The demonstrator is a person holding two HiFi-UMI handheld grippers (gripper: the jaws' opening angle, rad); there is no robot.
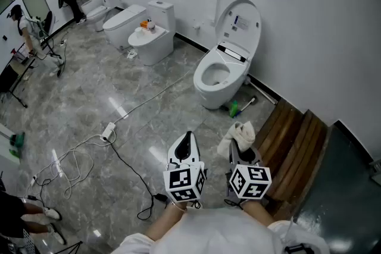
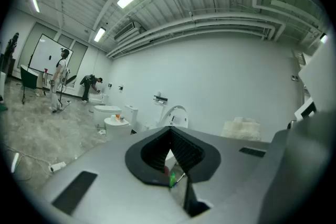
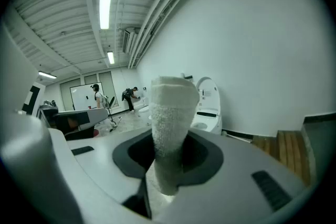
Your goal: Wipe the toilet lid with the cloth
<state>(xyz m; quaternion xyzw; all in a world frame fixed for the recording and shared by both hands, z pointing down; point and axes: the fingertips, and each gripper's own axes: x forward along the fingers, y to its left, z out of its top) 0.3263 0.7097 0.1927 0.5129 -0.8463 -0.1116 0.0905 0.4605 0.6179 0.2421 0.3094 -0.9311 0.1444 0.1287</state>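
Cloth point(image 3: 170, 107) stands bunched in your right gripper point(image 3: 169, 162), jaws clenched on its lower end, well apart from the raised lid point(image 1: 239, 24) of the toilet point(image 1: 217, 77). Your left gripper point(image 2: 170, 159) is clenched on nothing. The tall loose fold may flop or slip out when you press; the upright lid may swing under a hard push; the cable point(image 1: 141, 106) on the floor point(image 1: 89, 86) could catch your foot.

No text can be read (the sticker point(image 1: 236, 22) inside the toilet lid point(image 1: 251, 33) is too small).
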